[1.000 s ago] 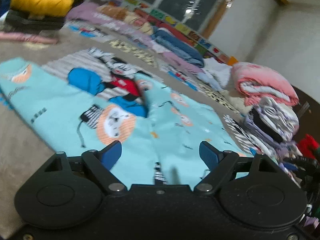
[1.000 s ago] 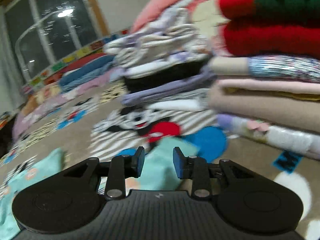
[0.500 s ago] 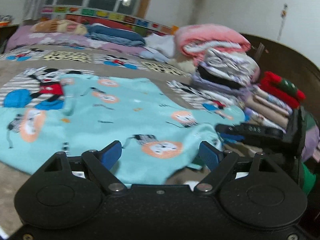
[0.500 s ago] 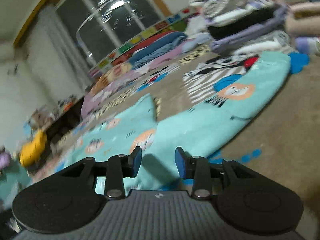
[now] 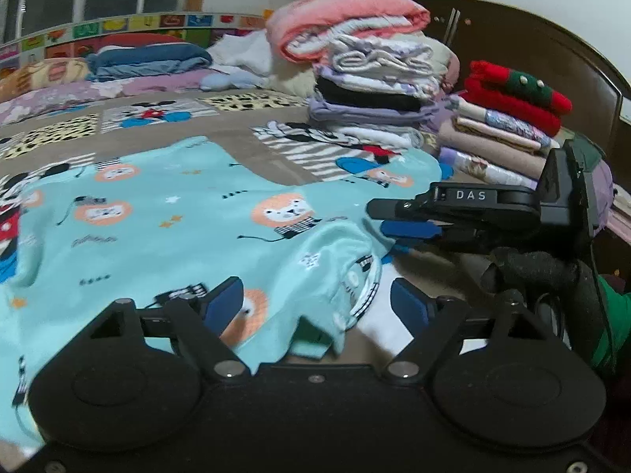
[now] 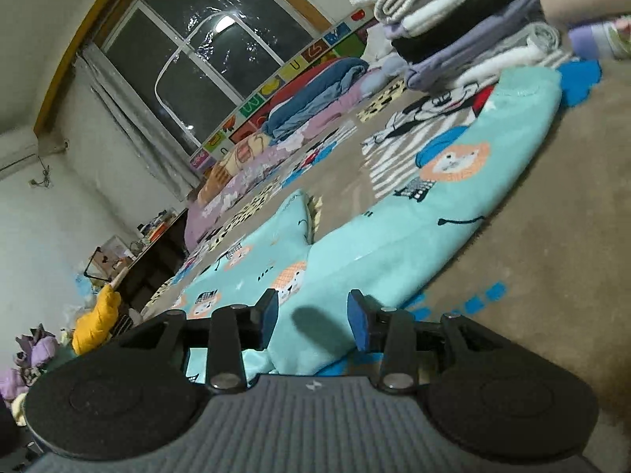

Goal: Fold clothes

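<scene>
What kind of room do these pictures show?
Most likely a bedroom at night: a brown cartoon-print bedspread holding a spread turquoise lion-print garment, stacks of folded clothes and blankets, and a large dark window.

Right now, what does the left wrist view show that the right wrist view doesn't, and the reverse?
Only the left wrist view shows the right gripper from the side, at the turquoise garment's near edge, plus the red and green knit and the pink blanket topping the stacks. Only the right wrist view shows the yellow jacket on the floor and the garment's far sleeve end. Both share the turquoise lion-print garment spread on the bed, the window and open fingers over the fabric.
</scene>
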Demonstrator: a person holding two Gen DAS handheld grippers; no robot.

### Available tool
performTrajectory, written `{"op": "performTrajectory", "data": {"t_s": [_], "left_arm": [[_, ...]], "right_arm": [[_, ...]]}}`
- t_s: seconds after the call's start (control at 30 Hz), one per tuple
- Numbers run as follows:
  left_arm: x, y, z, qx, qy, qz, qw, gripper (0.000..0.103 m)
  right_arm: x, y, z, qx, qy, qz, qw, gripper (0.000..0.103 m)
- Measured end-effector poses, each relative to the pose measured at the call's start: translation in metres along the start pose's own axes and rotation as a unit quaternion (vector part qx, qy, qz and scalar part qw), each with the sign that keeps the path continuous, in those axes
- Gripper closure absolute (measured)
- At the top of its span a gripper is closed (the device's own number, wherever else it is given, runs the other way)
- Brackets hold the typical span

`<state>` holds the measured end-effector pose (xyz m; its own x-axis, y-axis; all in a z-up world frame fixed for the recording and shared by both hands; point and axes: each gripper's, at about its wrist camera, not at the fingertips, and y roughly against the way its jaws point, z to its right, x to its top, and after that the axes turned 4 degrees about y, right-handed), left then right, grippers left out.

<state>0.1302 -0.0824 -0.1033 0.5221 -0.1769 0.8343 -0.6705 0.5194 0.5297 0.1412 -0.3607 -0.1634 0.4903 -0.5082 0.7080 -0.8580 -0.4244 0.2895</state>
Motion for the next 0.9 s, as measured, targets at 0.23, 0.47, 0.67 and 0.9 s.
{"op": "performTrajectory", "data": {"t_s": [0.23,0.47,0.67,0.9], "left_arm": [[0.004,-0.026,0.016,0.008,-0.077,-0.048,0.9959,0.048],[0.002,-0.037,0.025,0.033,-0.136,-0.076,0.9872,0.086],[-0.027,-0.022,0.067,0.134,-0.383,0.000,0.9138,0.091],[-0.125,-0.039,0.072,0.214,-0.668,0.065,0.7092,0.094]], "right_arm": [[-0.003,-0.008,0.006,0.011,-0.011,-0.014,1.000,0.060],[-0.004,-0.010,0.011,0.019,-0.025,-0.017,0.999,0.060],[-0.004,-0.011,0.010,0.018,-0.026,-0.021,0.999,0.060],[-0.002,-0.011,0.008,0.011,-0.021,-0.029,0.999,0.061]]}}
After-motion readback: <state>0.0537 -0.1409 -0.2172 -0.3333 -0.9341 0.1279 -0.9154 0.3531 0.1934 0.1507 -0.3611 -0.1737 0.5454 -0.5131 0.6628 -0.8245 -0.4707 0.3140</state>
